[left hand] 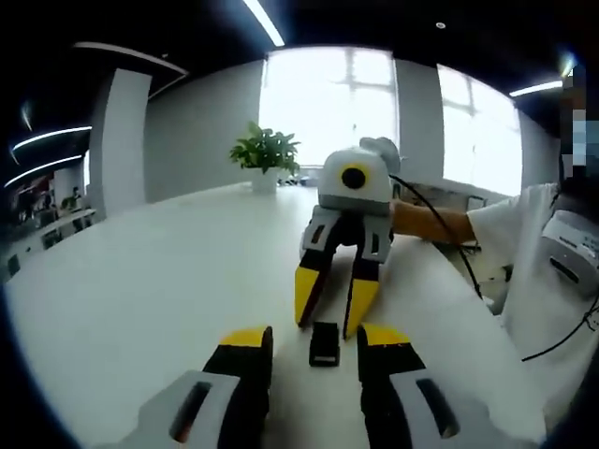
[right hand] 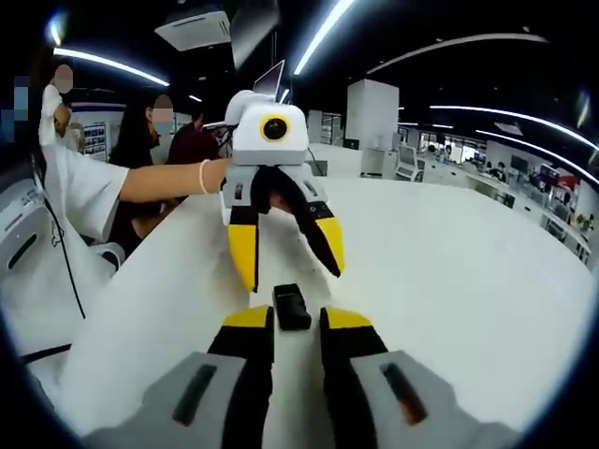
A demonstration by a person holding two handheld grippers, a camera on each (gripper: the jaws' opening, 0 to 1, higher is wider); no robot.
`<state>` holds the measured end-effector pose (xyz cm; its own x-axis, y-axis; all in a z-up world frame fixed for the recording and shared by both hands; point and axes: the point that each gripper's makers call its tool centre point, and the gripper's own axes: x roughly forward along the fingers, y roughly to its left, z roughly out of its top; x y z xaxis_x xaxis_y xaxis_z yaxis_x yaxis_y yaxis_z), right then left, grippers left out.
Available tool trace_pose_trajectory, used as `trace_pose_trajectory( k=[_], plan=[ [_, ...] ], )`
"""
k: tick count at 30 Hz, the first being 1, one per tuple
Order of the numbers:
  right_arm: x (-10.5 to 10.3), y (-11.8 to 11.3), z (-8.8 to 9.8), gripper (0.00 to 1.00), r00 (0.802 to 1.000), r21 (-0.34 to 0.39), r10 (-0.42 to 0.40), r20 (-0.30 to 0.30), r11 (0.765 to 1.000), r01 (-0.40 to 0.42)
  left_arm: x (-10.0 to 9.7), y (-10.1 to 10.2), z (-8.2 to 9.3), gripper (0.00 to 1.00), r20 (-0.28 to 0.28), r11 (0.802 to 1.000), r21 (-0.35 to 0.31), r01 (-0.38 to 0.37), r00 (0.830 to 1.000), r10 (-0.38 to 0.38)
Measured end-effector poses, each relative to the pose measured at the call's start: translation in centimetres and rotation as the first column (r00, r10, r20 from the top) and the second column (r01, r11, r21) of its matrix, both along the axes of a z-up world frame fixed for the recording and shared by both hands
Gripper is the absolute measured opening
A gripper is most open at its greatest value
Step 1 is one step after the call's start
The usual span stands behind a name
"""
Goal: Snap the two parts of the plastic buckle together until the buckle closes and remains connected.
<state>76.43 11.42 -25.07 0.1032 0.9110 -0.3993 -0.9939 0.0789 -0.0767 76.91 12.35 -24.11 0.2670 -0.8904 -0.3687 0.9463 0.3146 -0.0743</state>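
Left gripper view: black buckle (left hand: 324, 343) lies flat on the white surface (left hand: 140, 290), between the two grippers. Left gripper (left hand: 315, 339) sits low with fingers spread, buckle just ahead of the gap, no contact visible. Right gripper (left hand: 328, 323) faces it from across, fingers spread, yellow tips down at the buckle's far end; can't tell if they touch it. Potted plant (left hand: 265, 154) at the far edge by the window.

Right gripper view: same buckle (right hand: 291, 306) just past the right gripper (right hand: 288, 318), whose fingers stand apart. Left gripper (right hand: 285, 264) opposite, fingers splayed, held by a person's hand (right hand: 211, 176).
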Motion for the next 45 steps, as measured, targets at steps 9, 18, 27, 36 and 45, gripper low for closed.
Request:
trace_pose_trajectory(
  k=[9,18,27,36,45],
  plan=[
    [0.0,0.3,-0.3,0.13,1.000,-0.008,0.015,-0.025,1.000,-0.015,0.5,1.3,-0.2,0.47,-0.021,0.998,0.004,-0.070,0.997,0.070],
    [0.3,0.3,-0.3,0.12,1.000,-0.014,0.016,-0.010,1.000,-0.016,1.6,1.9,1.1,0.48,0.030,0.985,-0.087,-0.149,0.988,0.152],
    [1.9,0.5,-0.4,0.12,0.999,0.009,-0.016,-0.035,1.000,0.016,4.4,2.8,1.1,0.55,0.044,0.960,-0.078,-0.269,0.961,0.273],
    [4.4,0.5,-0.4,0.12,0.998,0.015,-0.045,-0.036,0.999,0.046,5.4,3.8,0.5,0.59,0.037,0.941,-0.033,-0.337,0.940,0.338],
    [7.2,0.5,-0.2,0.12,0.998,-0.016,-0.055,0.002,0.998,0.055,5.1,3.6,0.0,0.60,0.025,0.945,-0.032,-0.327,0.945,0.327]
  ],
)
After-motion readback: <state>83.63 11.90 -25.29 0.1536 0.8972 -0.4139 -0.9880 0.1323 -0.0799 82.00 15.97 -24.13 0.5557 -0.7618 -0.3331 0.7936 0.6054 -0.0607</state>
